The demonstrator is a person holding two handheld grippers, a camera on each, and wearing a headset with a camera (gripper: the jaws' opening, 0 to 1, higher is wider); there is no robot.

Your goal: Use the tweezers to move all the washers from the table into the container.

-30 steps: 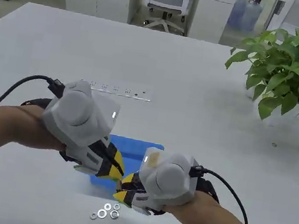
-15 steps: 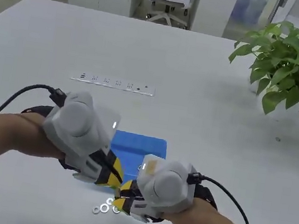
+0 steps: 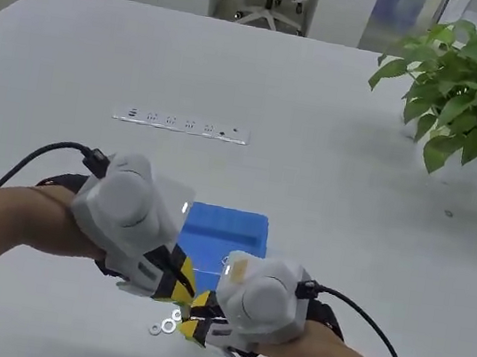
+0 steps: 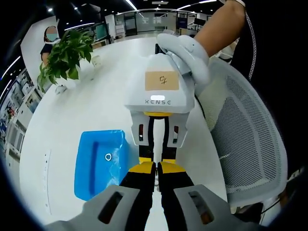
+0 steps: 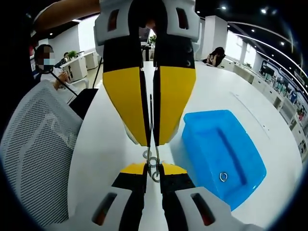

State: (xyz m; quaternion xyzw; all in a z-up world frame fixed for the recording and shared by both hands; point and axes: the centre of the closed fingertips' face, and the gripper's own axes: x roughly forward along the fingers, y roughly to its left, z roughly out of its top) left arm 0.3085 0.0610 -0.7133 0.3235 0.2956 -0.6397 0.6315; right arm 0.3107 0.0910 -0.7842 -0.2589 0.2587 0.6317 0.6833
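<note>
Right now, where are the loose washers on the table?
In the head view, low centre: the washers lie clustered on the table, nearer than the blue container, beside the right gripper's tips.

The container (image 3: 223, 235) is formed of smooth, faintly glossy blue plastic, and the table (image 3: 334, 139) under it is finished matt white. Bright metal is seen in the washers (image 3: 167, 322) beside the container and in the thin tweezers (image 5: 155, 154).

A shallow blue rectangular container (image 3: 229, 227) sits open on the white worktop (image 3: 320, 110), with one small metal washer (image 5: 223, 176) lying flat inside. Just beside its near edge, a loose cluster of silver washers (image 3: 165, 323) lies flat on the worktop. Thin metal tweezers (image 5: 153, 139) reach down, tips at this cluster.
</note>
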